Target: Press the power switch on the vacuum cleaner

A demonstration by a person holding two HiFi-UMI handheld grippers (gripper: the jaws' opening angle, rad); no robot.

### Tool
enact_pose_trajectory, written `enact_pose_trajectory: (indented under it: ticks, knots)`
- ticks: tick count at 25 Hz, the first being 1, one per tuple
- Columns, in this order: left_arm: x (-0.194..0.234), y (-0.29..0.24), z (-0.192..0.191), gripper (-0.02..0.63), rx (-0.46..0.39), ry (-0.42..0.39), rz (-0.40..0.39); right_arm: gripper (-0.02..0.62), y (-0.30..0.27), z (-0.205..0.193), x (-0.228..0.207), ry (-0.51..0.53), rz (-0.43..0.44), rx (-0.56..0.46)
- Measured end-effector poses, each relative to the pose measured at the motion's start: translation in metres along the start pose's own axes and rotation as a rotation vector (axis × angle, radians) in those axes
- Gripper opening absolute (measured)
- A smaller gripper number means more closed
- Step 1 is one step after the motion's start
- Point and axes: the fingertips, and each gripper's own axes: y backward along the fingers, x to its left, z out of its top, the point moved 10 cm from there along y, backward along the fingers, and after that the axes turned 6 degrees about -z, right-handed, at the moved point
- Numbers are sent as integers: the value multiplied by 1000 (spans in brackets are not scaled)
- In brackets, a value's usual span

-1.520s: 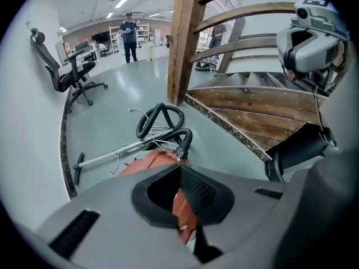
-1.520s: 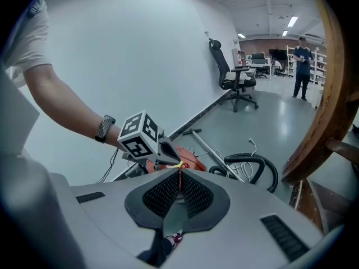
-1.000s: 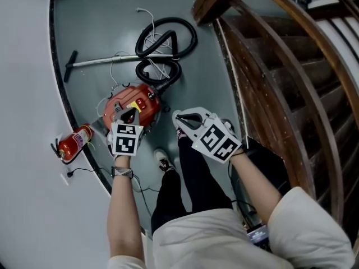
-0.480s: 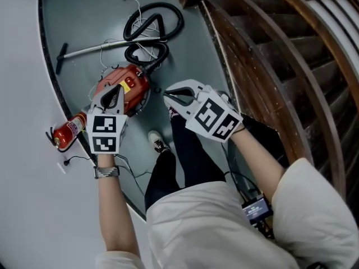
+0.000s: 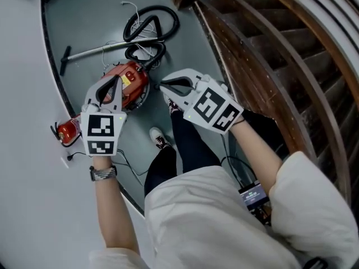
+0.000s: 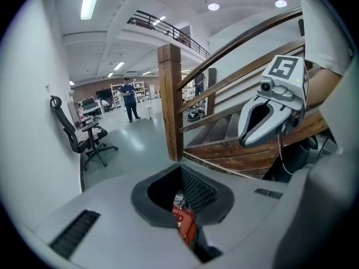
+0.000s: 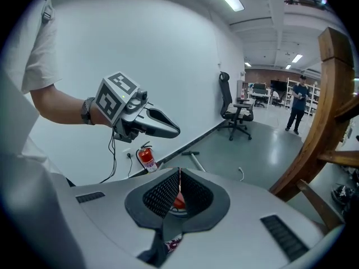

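Black ribbed pads [image 7: 161,196] are pressed together, so the jaws of the right gripper [image 7: 179,175] and the left gripper [image 6: 180,171] are closed on nothing, judged fit for prodding a switch with shut tips. Both are held up over the floor [image 5: 95,27], where the red vacuum [image 5: 130,82] lies below the left gripper, its hose [image 5: 176,22] coiled beyond; the switch cannot be made out.

above vacuum cleaner [image 5: 128,83]: open air, left gripper [image 5: 115,78] well clear | left: curved wall [image 5: 22,66], fire extinguisher [image 5: 67,130] at its foot | beyond: coiled hose [image 5: 152,27], metal wand [image 5: 101,50] across floor [image 5: 190,49] | right: bare floor strip, then wooden stair railing [image 5: 252,55], near right gripper [image 5: 162,85] | near side: shoe [image 5: 159,139]
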Motion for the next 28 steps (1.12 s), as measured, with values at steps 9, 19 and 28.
enact_pose_trajectory:
  ticks: [9,19,28]
  knots:
    - [-17,68,30,0,-93,-69,53,31,51,49,24,90,-78,-91]
    - [-41,135,41,0,-158,-97,106,31,103,87,53,128,-146,-192]
    - [-57,194,71,0,-264,-148,179,31,150,124,73,221,-211,-264]
